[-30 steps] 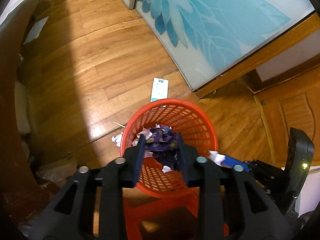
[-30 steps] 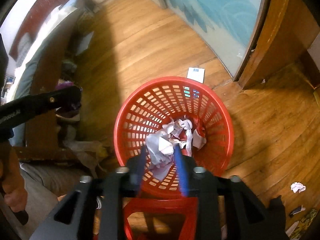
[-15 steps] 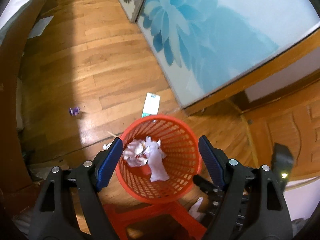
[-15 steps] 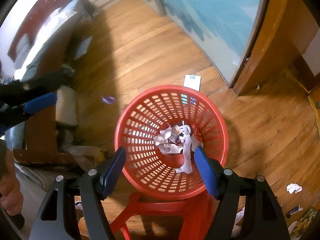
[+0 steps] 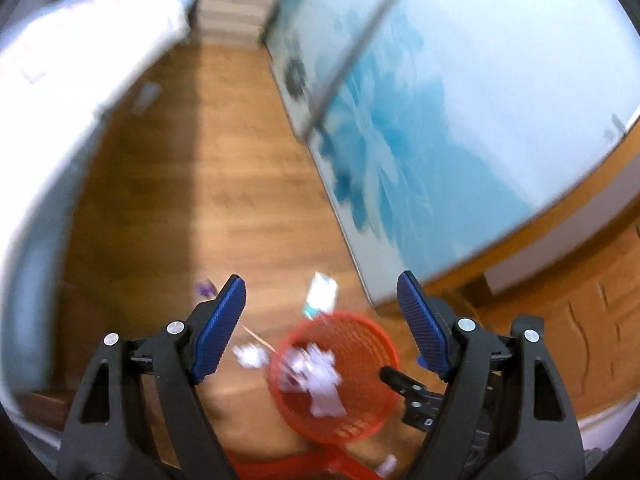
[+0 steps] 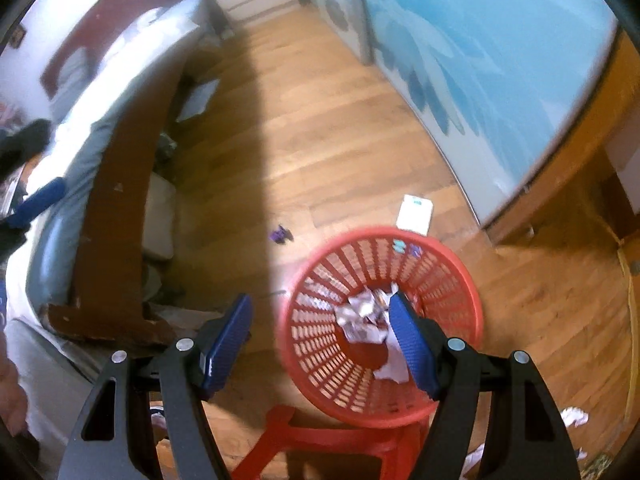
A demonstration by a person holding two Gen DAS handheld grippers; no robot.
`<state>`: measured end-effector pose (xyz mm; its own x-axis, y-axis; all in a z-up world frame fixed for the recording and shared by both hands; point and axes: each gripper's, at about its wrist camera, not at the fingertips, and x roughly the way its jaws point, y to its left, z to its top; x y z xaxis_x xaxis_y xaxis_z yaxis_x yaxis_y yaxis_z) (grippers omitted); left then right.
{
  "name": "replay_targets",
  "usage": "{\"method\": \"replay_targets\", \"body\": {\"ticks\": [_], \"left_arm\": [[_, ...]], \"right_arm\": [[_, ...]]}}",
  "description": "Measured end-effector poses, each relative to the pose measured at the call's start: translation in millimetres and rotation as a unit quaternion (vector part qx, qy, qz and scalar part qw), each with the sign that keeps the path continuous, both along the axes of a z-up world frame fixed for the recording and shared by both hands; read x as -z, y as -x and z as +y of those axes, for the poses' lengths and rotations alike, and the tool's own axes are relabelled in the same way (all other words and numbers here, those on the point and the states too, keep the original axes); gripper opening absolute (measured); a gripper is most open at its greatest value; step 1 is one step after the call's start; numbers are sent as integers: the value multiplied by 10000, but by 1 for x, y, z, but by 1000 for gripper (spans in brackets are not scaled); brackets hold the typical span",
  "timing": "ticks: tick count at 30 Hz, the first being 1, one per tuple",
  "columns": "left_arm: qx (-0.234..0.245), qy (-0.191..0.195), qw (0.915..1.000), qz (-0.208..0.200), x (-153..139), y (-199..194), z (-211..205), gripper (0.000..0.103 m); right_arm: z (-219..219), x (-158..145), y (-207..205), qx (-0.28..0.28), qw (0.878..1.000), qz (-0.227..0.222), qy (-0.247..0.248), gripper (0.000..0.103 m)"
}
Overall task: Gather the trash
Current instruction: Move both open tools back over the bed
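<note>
Nothing legible — the white carton (image 6: 415,213) on the floor carries teal markings, too blurred to read.

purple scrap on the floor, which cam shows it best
Right wrist view: the purple scrap lies unobstructed on the wooden floor, fairly sharp. In the left wrist view it is a blurred speck beside a blue pad.
</note>
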<state>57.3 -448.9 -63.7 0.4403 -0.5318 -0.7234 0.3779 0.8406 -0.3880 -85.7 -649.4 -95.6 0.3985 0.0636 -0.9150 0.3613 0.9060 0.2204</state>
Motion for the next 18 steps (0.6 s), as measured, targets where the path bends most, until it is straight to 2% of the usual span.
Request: {"method": "replay_targets", "body": {"ticks": [4, 6, 9, 13, 16, 18], "left_arm": [[-661, -104, 9957, -644, -39, -6, 81, 78], [-1096, -280, 9894, -913, -55, -10, 137, 79], [-1694, -548, 9775, -1127, -62, -12, 213, 80], [-2415, -698, 9621, -1057, -45, -11, 299, 80], [-2662, -846, 9568, -805, -28, -21, 344, 80], [-2782, -739, 9551, -706, -21, -30, 366, 80]], "right_arm": [[41, -30, -35, -484, 9978, -413, 167, 71], [76, -50, -61, -844, 9936, -710, 226, 71], [129, -71, -94, -1306, 9856, -1044, 241, 71], [207, -92, -133, -1836, 9727, -1411, 163, 71], [264, -106, -158, -2253, 9592, -1684, 301, 71], [294, -110, -178, -2435, 9544, -1709, 270, 72]]}}
